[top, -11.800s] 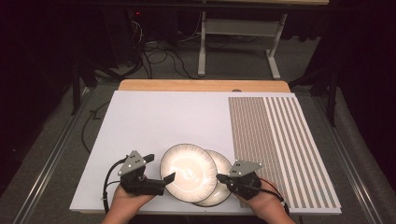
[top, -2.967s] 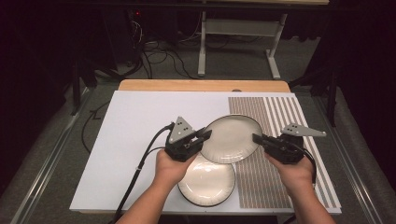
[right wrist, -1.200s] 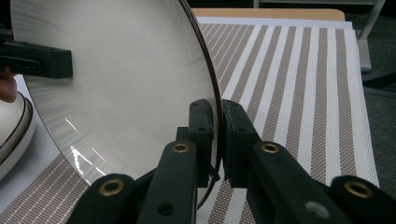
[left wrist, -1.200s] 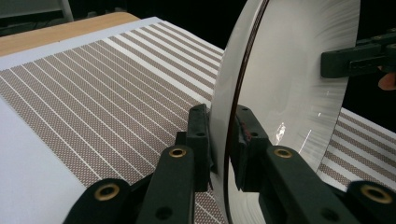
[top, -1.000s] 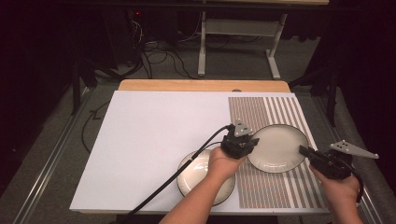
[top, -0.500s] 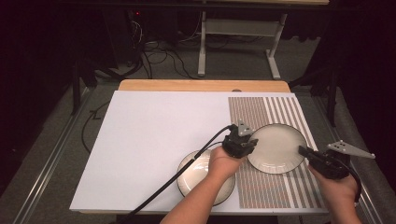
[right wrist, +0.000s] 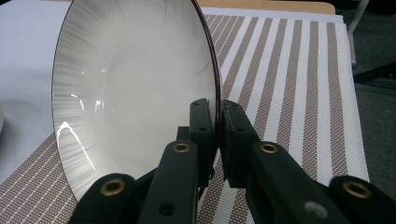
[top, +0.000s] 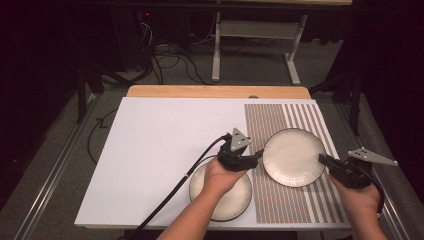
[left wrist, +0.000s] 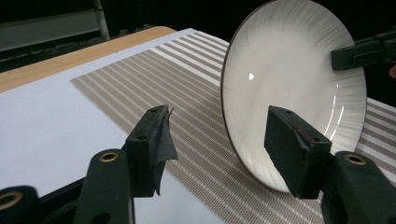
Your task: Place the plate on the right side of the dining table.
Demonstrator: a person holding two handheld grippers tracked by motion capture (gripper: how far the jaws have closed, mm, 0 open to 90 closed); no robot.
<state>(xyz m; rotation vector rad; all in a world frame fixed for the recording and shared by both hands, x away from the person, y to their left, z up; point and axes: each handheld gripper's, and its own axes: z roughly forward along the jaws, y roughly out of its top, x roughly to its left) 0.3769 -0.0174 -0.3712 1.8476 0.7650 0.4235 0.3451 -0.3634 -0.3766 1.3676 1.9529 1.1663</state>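
A white plate with a dark rim (top: 294, 156) rests on the striped mat (top: 300, 200). My right gripper (top: 325, 160) is shut on its right rim; in the right gripper view the jaws (right wrist: 217, 126) pinch the edge of the plate (right wrist: 140, 84). My left gripper (top: 256, 156) sits just left of the plate. Its jaws have just been opening, and in the left gripper view they (left wrist: 219, 144) stand apart with the plate (left wrist: 289, 84) just ahead and no pad pressing on it. A second plate (top: 235, 200) lies nearer, partly under my left hand.
A white sheet (top: 165, 140) covers most of the table, with a wooden strip (top: 215, 91) along the far edge. The left gripper's cable (top: 170, 200) trails across the sheet to the near edge. Dark floor and a table frame lie beyond.
The left gripper's jaws have opened off the plate's left rim, and the left hand has drawn back a little to the left. The right gripper keeps its grip and has not moved.
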